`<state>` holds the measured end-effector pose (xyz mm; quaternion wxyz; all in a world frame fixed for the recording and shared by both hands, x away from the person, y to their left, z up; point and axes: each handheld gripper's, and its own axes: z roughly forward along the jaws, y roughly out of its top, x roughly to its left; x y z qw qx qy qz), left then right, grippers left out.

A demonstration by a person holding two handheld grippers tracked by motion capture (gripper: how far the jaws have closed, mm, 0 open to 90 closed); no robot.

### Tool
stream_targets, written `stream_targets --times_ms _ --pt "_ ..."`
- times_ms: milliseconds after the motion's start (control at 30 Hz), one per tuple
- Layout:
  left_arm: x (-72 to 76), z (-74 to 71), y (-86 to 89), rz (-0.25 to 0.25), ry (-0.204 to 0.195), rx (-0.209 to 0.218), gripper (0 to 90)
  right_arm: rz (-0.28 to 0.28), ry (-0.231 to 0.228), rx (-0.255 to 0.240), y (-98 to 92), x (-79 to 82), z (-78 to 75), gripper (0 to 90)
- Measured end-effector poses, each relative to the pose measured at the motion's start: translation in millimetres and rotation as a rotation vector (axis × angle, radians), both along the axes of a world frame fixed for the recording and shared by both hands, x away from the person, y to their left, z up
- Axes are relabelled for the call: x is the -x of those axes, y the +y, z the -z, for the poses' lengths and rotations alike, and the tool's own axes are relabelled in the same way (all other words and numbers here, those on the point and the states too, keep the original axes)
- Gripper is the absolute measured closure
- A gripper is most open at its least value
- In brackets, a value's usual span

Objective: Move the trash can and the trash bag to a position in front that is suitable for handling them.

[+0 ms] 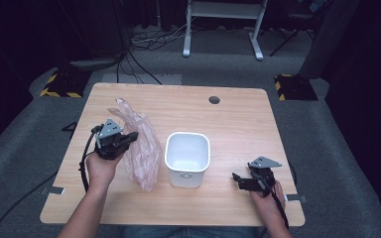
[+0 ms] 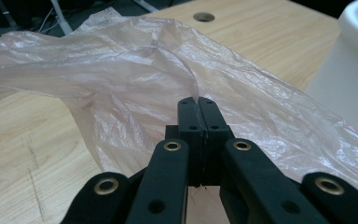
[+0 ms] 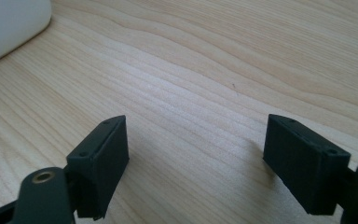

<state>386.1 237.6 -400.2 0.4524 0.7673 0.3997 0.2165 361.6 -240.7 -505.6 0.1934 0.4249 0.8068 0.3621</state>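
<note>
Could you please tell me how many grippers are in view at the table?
2. The left gripper is left of the white bin, its jaws shut on the pink plastic bag. The right gripper rests right of the bin, jaws open. None seems hidden.

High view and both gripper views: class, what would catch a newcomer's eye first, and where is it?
The crumpled, translucent pinkish plastic bag stands out, lifted off the left part of the light wooden table by the left gripper, whose jaws are shut on a fold of it. Just right of it, mid-table, stands a white, rounded-square plastic bin. The right gripper rests open near the front right corner.
</note>
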Motion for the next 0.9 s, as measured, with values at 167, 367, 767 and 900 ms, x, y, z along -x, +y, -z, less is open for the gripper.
stream_targets --times_ms 167,367,767,900 --pt "1.1 -11.2 -0.6 0.007 -0.011 0.008 89.8 0.001 0.0 0.001 0.1 0.4 -0.1 22.3" --pt "-1.5 -22.7 0.9 0.045 -0.003 0.02 89.8 0.0 -0.001 0.001 0.2 0.8 0.0 22.3" --pt "-17.5 -38.1 20.9 0.204 -0.017 0.041 89.8 -0.001 -0.001 0.0 0.3 1.1 0.0 22.3" --pt "-23.4 -43.3 26.6 0.259 -0.028 0.083 89.8 0.0 0.0 0.001 0.3 1.2 0.0 22.3"
